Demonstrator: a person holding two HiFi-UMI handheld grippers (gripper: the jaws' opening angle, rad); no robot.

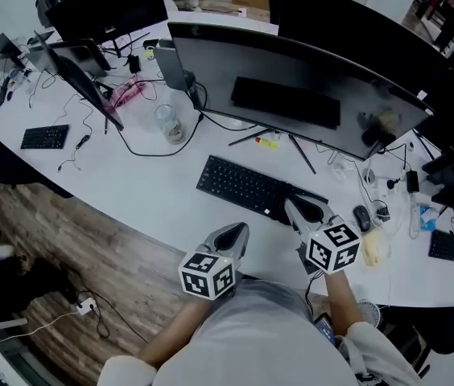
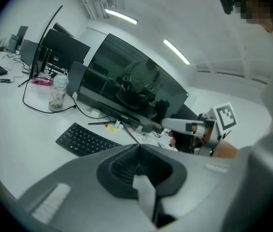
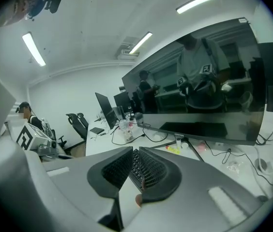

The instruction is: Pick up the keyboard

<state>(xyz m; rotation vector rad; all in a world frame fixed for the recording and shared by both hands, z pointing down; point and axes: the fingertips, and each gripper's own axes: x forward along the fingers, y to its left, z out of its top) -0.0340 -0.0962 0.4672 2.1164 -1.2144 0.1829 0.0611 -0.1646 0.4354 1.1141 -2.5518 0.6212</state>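
Note:
The black keyboard (image 1: 243,186) lies flat on the white desk (image 1: 154,191) in front of the curved monitor. My right gripper (image 1: 295,207) hovers at the keyboard's right end, its jaws a narrow slit apart. In the right gripper view (image 3: 132,152) some keys (image 3: 135,168) show through that slit, and the pads do not press on them. My left gripper (image 1: 238,231) hangs near the desk's front edge, just short of the keyboard's near side. Its jaws are shut with nothing in them in the left gripper view (image 2: 137,147), where the keyboard (image 2: 83,139) lies ahead to the left.
A wide curved monitor (image 1: 307,79) on a stand rises right behind the keyboard. A mouse (image 1: 361,216) and tangled cables lie to the right. A glass jar (image 1: 167,124) and a small second keyboard (image 1: 44,137) sit to the left. Wooden floor (image 1: 66,248) runs below the desk edge.

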